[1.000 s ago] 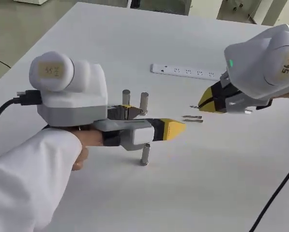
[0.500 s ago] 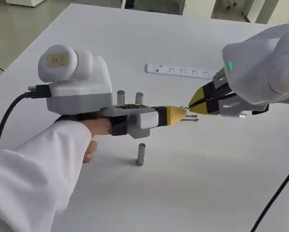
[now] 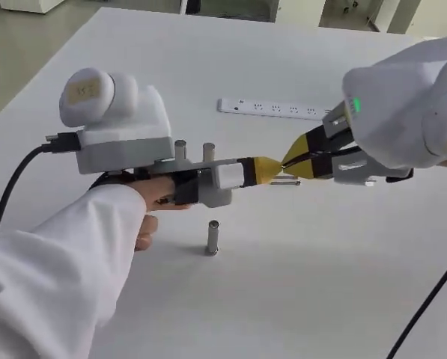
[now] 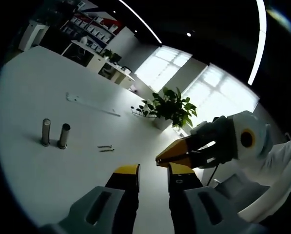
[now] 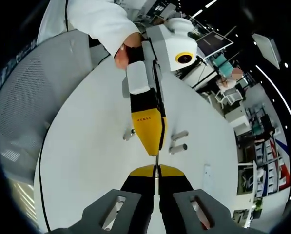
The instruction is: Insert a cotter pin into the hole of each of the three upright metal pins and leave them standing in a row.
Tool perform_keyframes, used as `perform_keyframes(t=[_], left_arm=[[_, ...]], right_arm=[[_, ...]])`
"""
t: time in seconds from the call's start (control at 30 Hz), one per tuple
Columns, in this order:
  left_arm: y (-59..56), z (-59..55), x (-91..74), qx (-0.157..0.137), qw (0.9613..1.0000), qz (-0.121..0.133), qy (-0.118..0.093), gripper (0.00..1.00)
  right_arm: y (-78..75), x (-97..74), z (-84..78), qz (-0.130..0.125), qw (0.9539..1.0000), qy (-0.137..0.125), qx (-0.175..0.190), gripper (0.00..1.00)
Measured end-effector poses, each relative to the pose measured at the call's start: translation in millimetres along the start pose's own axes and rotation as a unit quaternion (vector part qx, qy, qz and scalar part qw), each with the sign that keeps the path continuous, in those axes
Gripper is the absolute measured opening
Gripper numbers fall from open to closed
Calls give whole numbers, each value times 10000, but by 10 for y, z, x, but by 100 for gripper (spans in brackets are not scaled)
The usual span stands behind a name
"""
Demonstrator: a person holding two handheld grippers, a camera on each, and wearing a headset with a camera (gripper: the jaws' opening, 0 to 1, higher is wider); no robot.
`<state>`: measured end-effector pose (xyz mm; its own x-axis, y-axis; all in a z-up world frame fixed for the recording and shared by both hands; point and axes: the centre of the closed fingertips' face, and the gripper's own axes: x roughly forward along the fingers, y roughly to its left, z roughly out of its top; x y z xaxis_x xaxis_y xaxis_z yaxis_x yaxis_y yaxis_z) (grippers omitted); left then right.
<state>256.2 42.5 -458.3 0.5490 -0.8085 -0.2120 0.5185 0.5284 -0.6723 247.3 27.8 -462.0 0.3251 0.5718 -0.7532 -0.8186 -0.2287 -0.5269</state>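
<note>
**A:** What does the head view give you?

**B:** The left gripper reaches in from the left, held by a hand in a white sleeve. The right gripper comes in from the right. Their yellow tips meet above the white tabletop. Of the three metal pins, one stands upright alone on the near side. The other two stand side by side farther off, partly hidden behind the left gripper. Loose cotter pins lie just under the meeting tips, and a power strip lies at the far side.

**A:** And the left gripper view?

**B:** Its own jaws stand apart with a clear gap and grip nothing. The right gripper's pointed tip hangs just beyond that gap. To the far left two metal pins stand upright close together, with the loose cotter pins flat on the tabletop to their right. A potted plant sits in the background by the windows.

**A:** The right gripper view?

**B:** Its jaws are pressed together on a thin cotter pin, which sticks out past their tips. The pin's free end touches the tip of the left gripper's yellow jaws. All three metal pins are on the tabletop beyond, one to one side of that tip and two to the other.
</note>
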Motion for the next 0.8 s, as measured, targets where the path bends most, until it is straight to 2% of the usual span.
perform_keyframes(t=[0.23,0.57,0.8], left_arm=[[-62,14,31,-228,9996,-164,-38,11],[-84,11,42,-320,9992,-243,-23,1],[-89,11,39,-383,9989,-270,-7,1]], right_arm=[[-5,-13,51,-38,10000,-79,-2,0],[-29,-19,68,-77,9999,-144,9,0],[-14,-35,83,-77,9998,-158,13,0]])
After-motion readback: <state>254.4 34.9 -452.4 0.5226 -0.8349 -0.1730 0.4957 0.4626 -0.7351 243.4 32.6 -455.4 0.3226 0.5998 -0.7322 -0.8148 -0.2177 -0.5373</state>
